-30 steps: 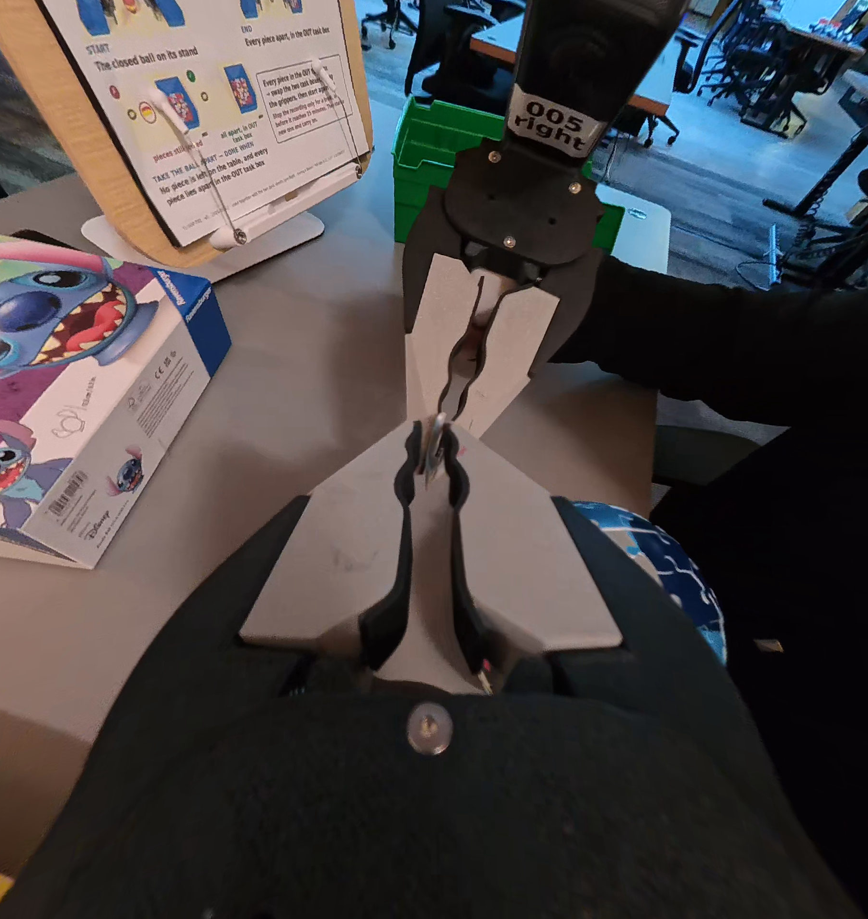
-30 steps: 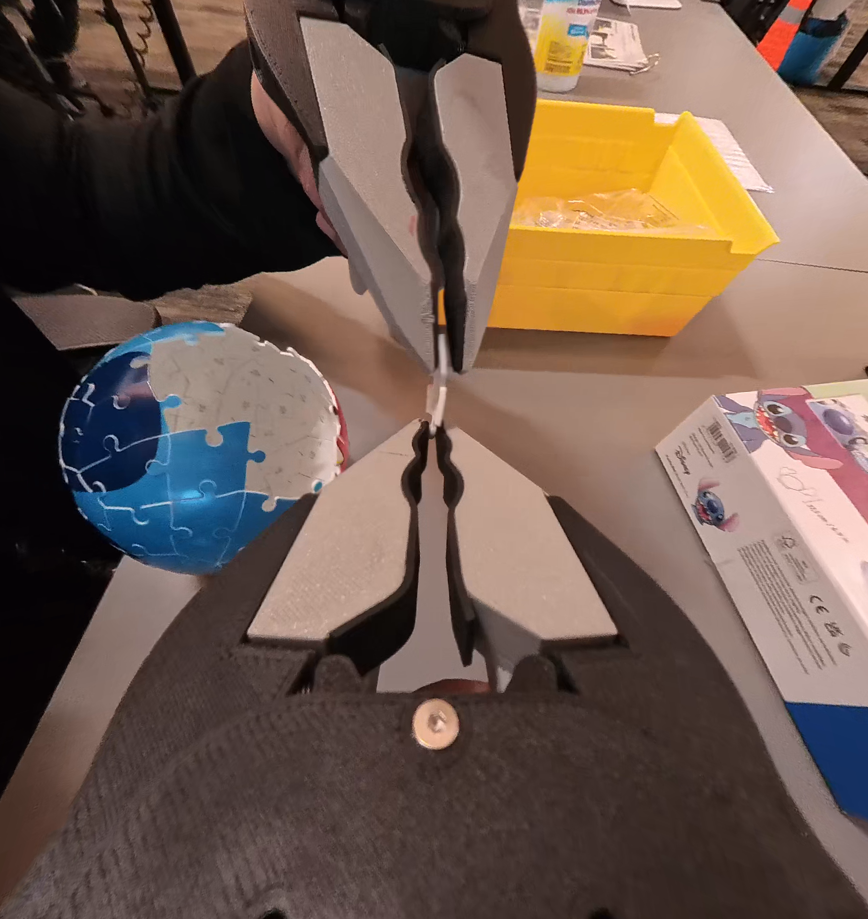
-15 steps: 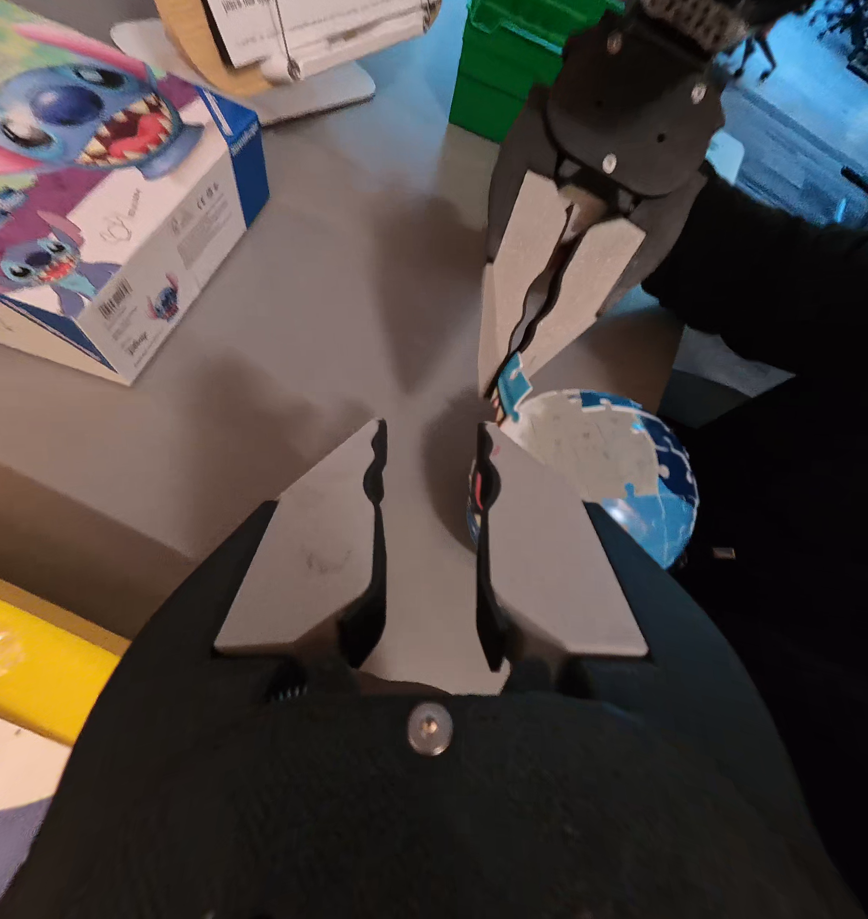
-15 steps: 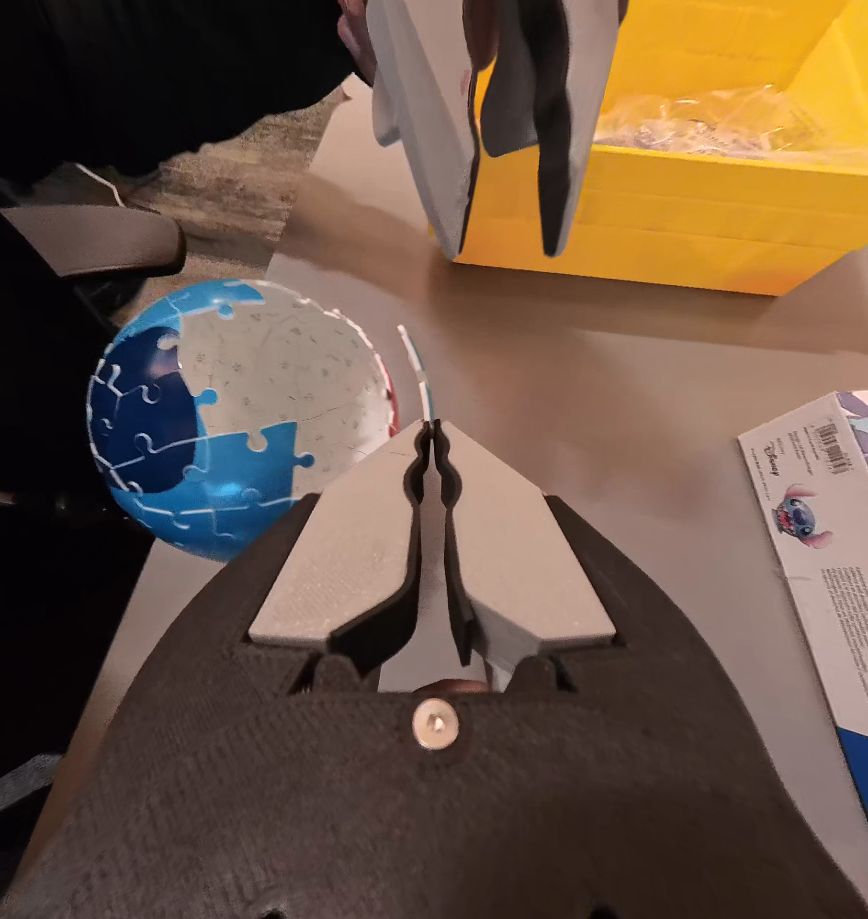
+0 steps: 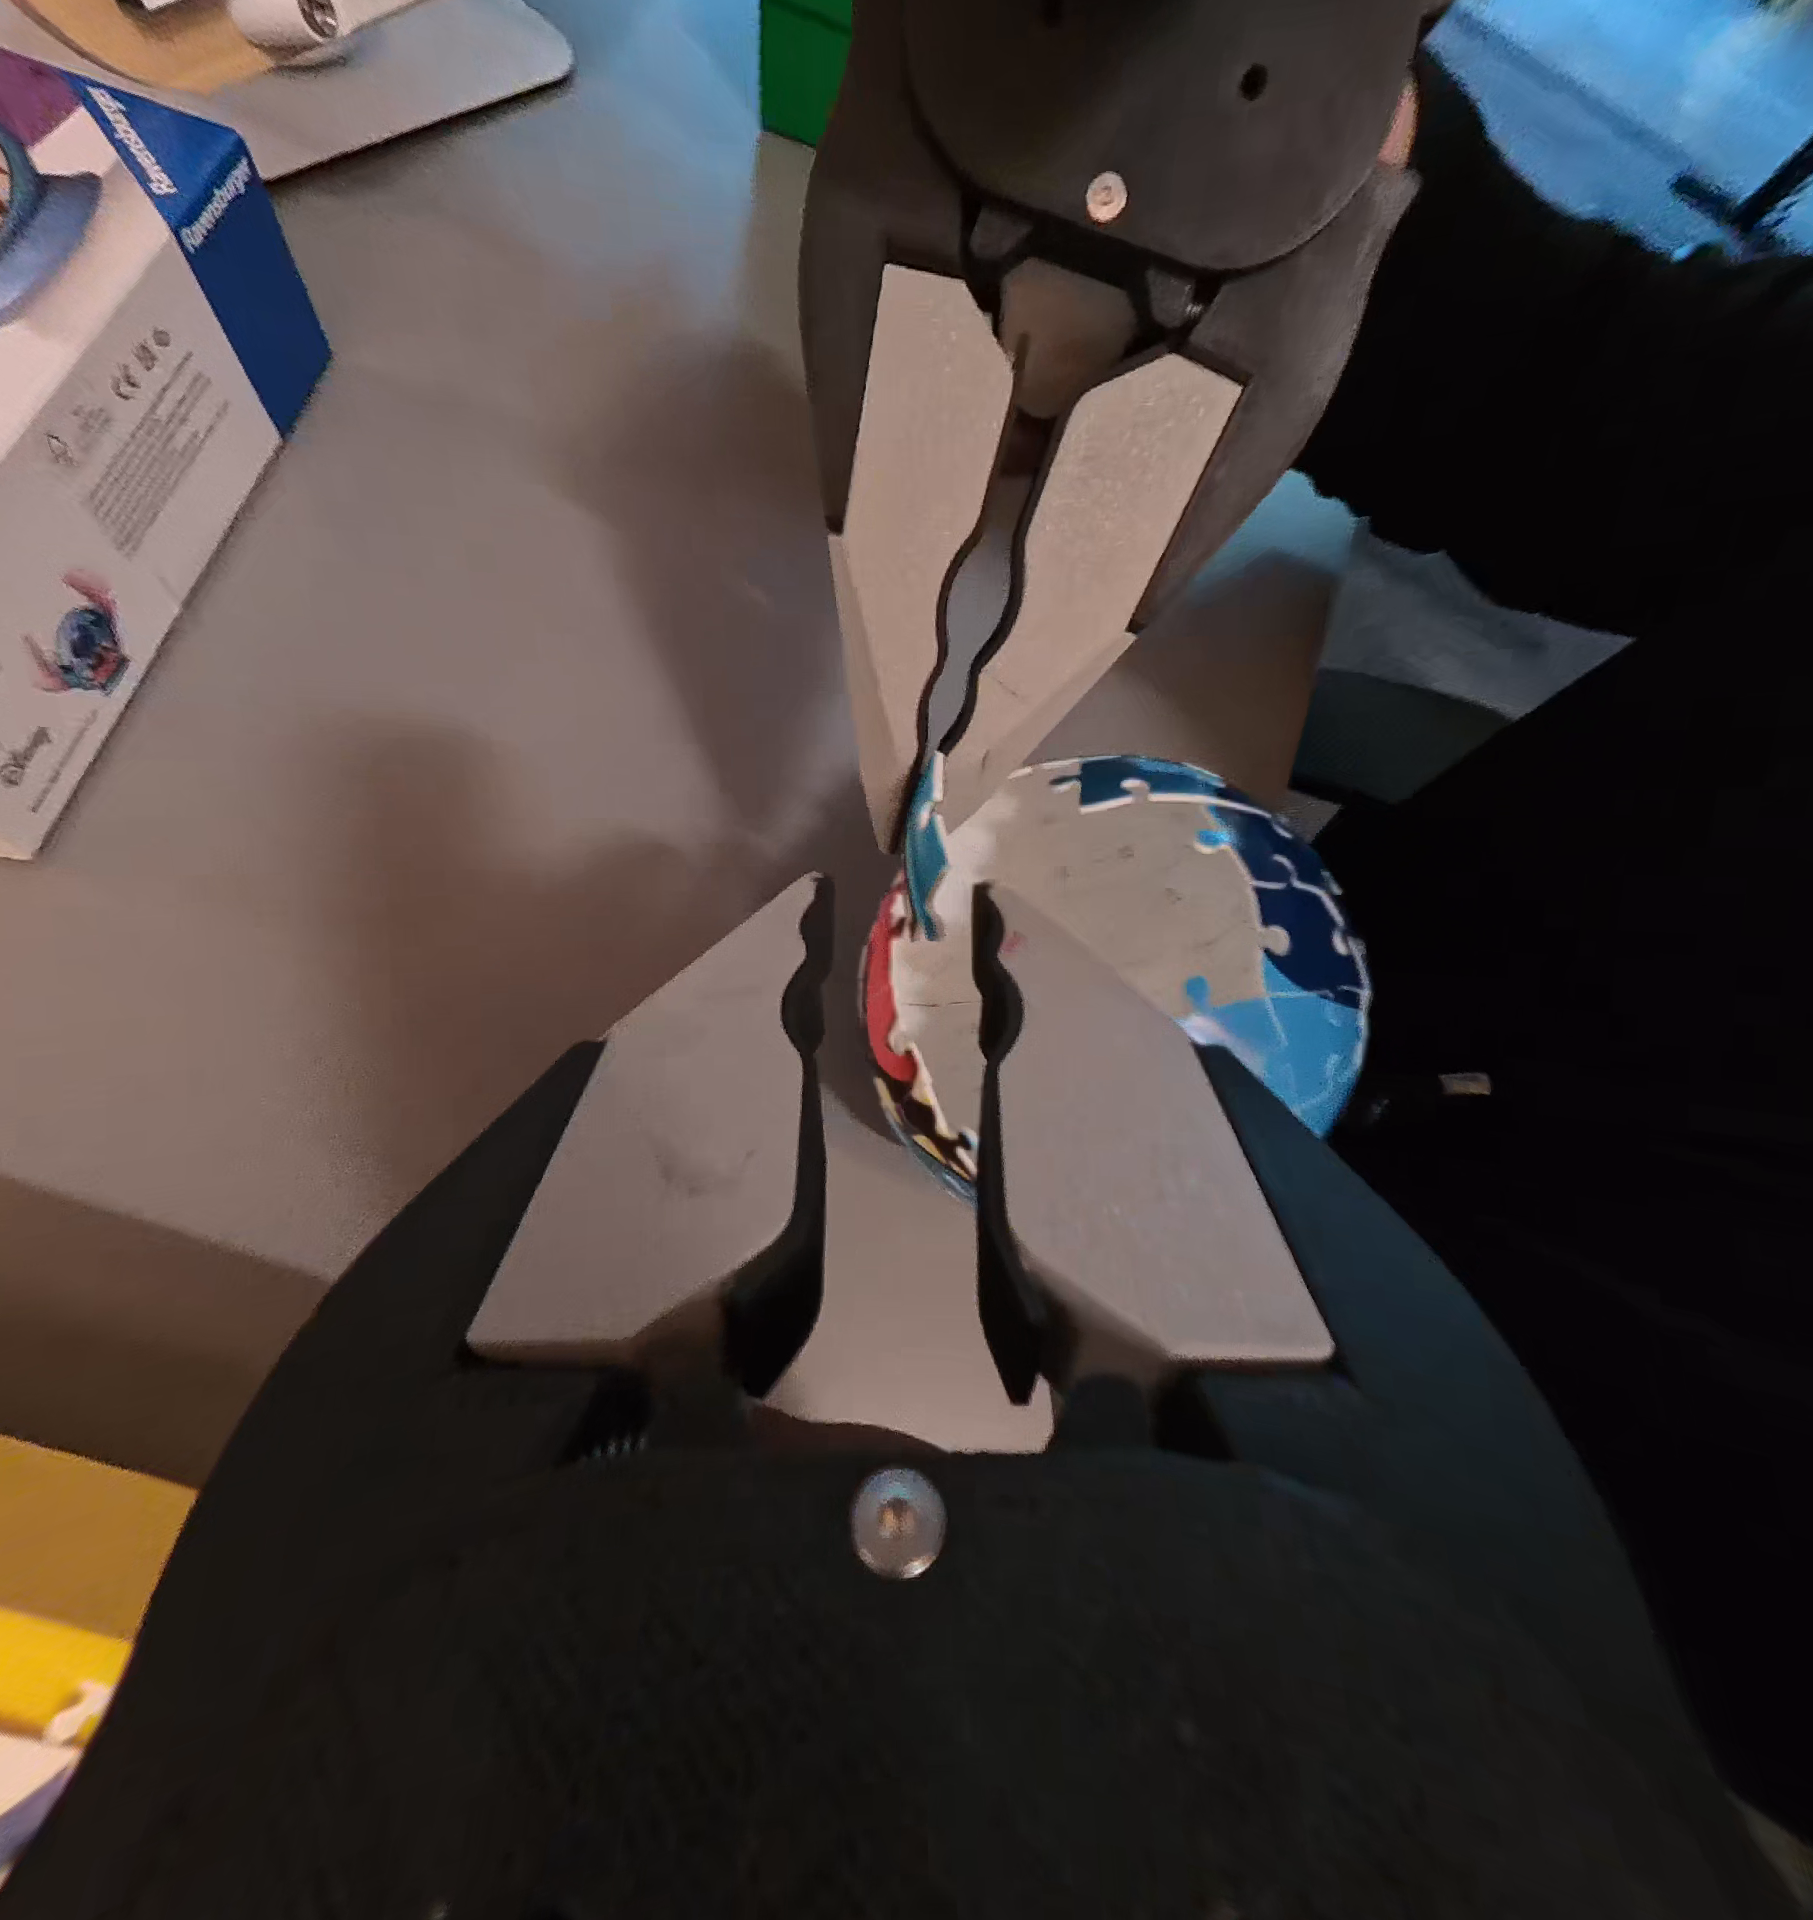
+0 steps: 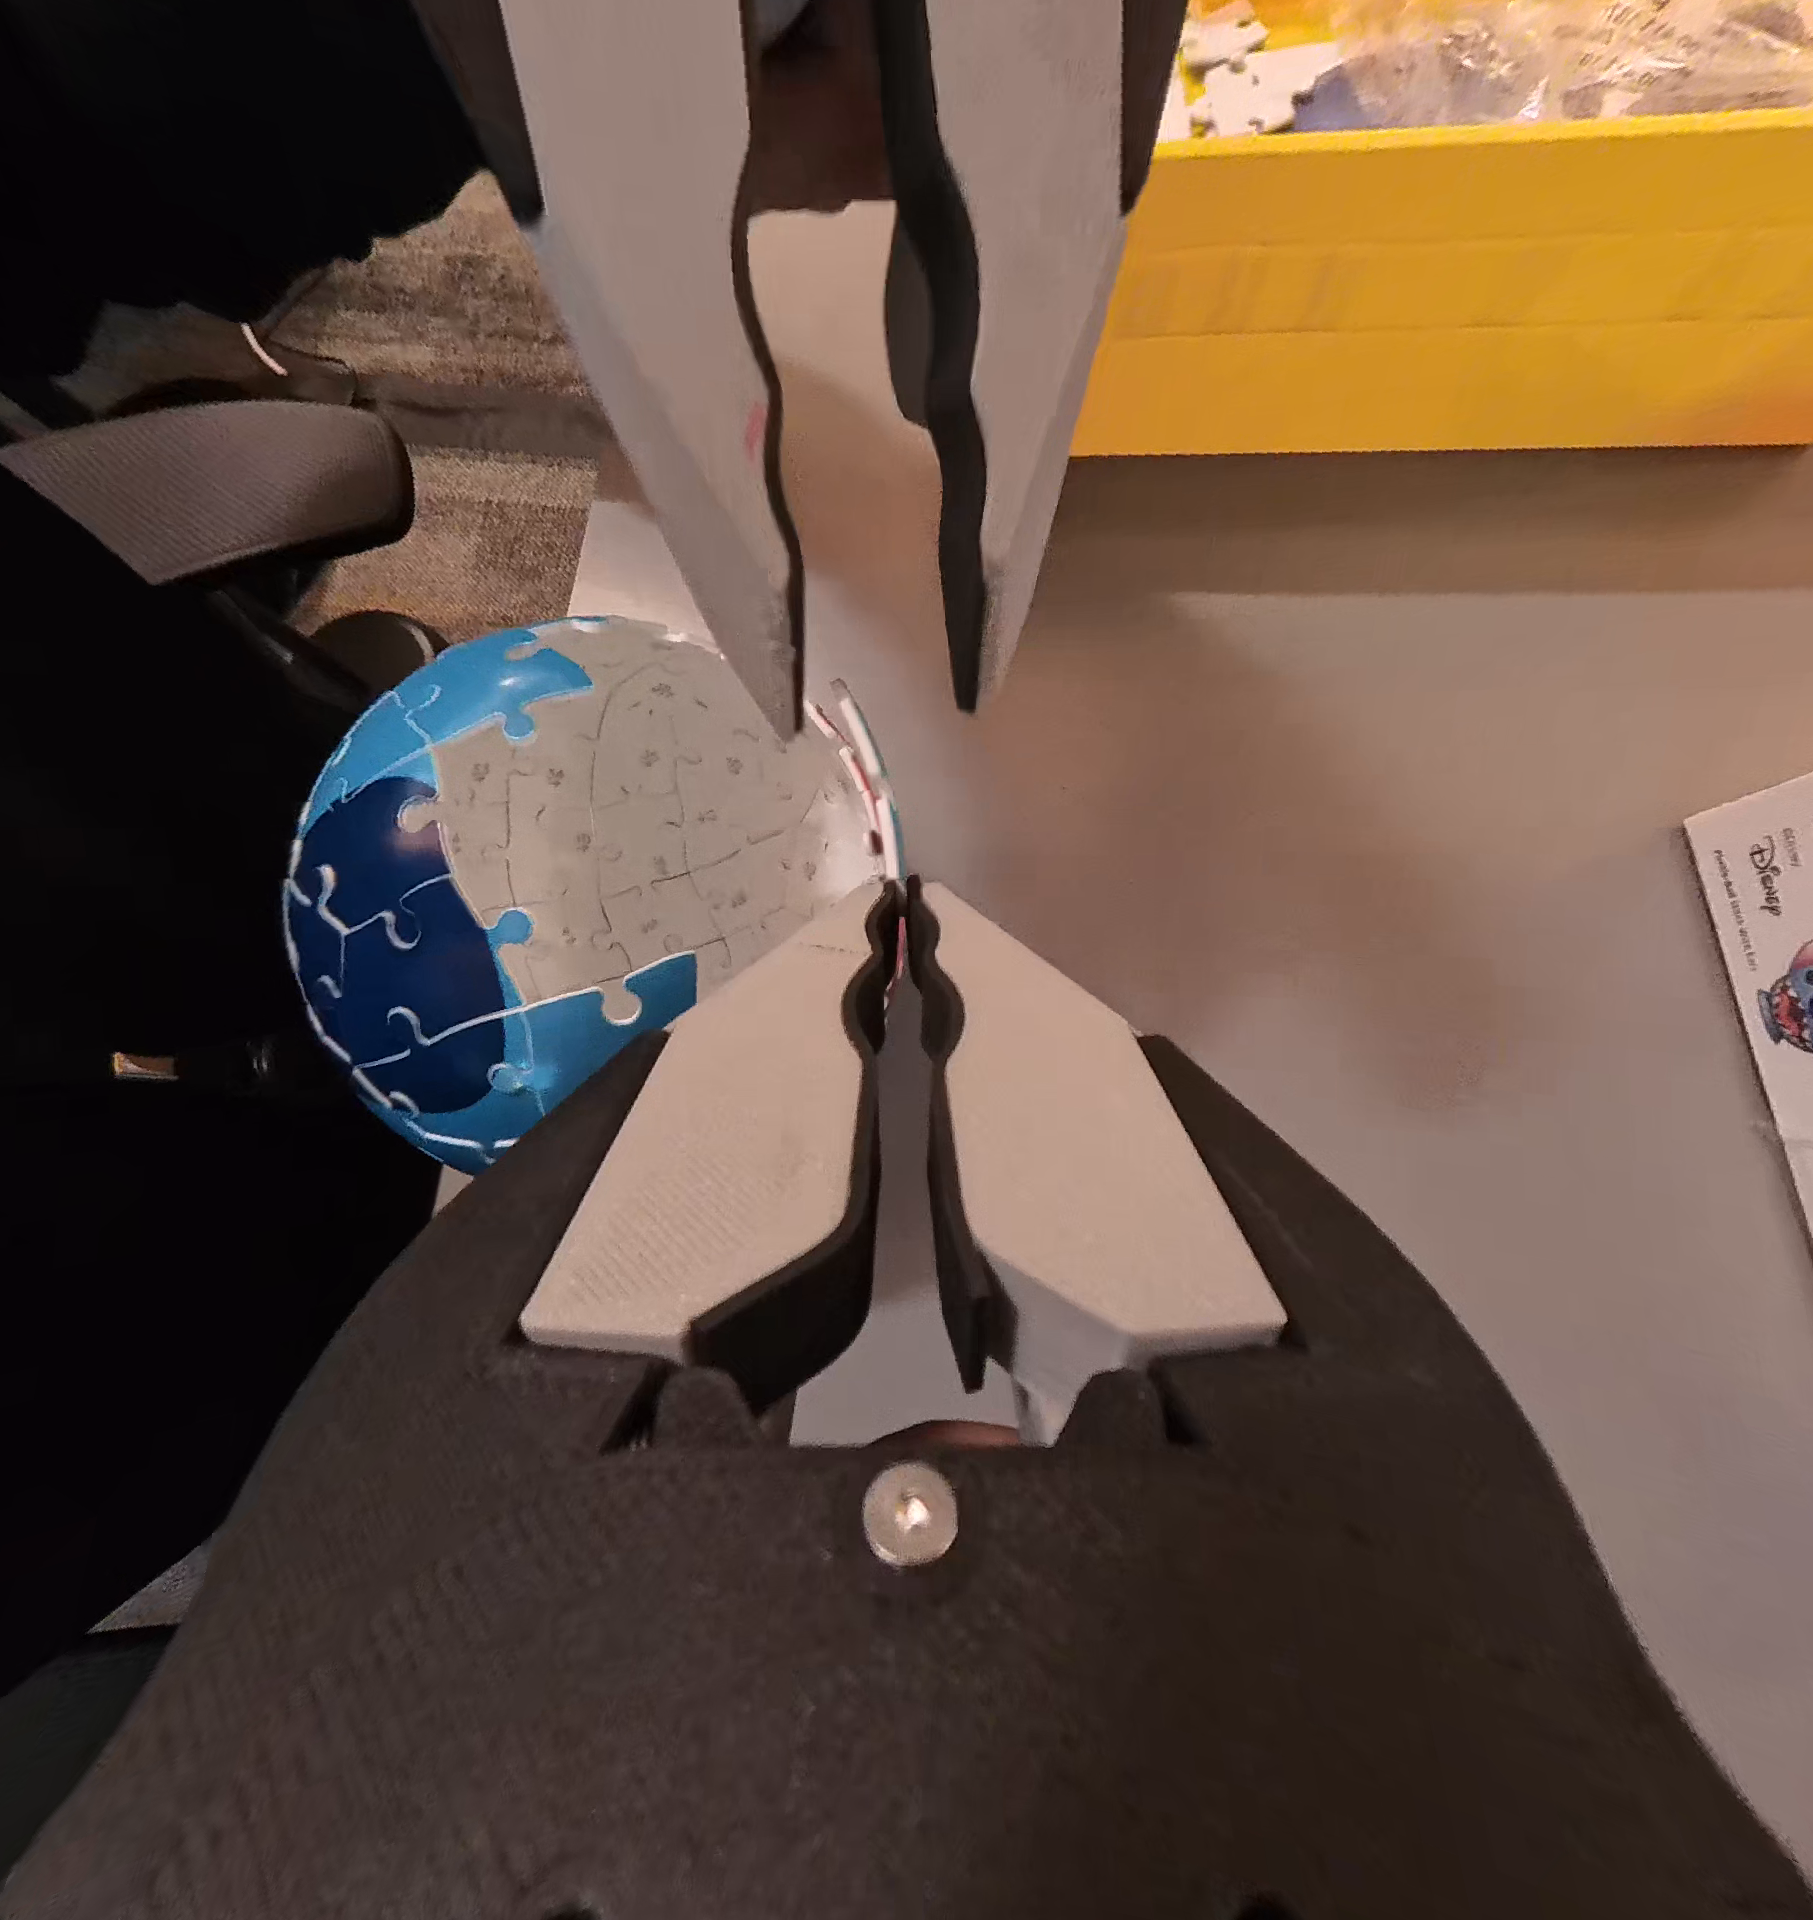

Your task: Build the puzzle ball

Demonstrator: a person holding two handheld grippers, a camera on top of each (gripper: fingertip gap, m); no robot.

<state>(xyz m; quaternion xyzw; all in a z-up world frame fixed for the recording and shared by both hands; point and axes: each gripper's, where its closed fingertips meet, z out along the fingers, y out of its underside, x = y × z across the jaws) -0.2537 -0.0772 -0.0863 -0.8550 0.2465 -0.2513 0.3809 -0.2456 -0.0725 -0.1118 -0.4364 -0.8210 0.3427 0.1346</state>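
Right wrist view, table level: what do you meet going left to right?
Half-built blue and white puzzle ball → curved puzzle piece pinched in the shut right gripper → bare grey tabletop → printed white puzzle box.

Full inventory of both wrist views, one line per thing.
ball: 1, blue and white, part-built, table's near edge
piece: 1, blue, in right tool, at the ball's rim
puzzle box: 1, white and blue, on table
yellow bin: 1, holds loose pieces
green bin: 1, far end
stand: 1, white base
table: 1, grey
sleeve: black
left tool: open
right tool: shut on piece
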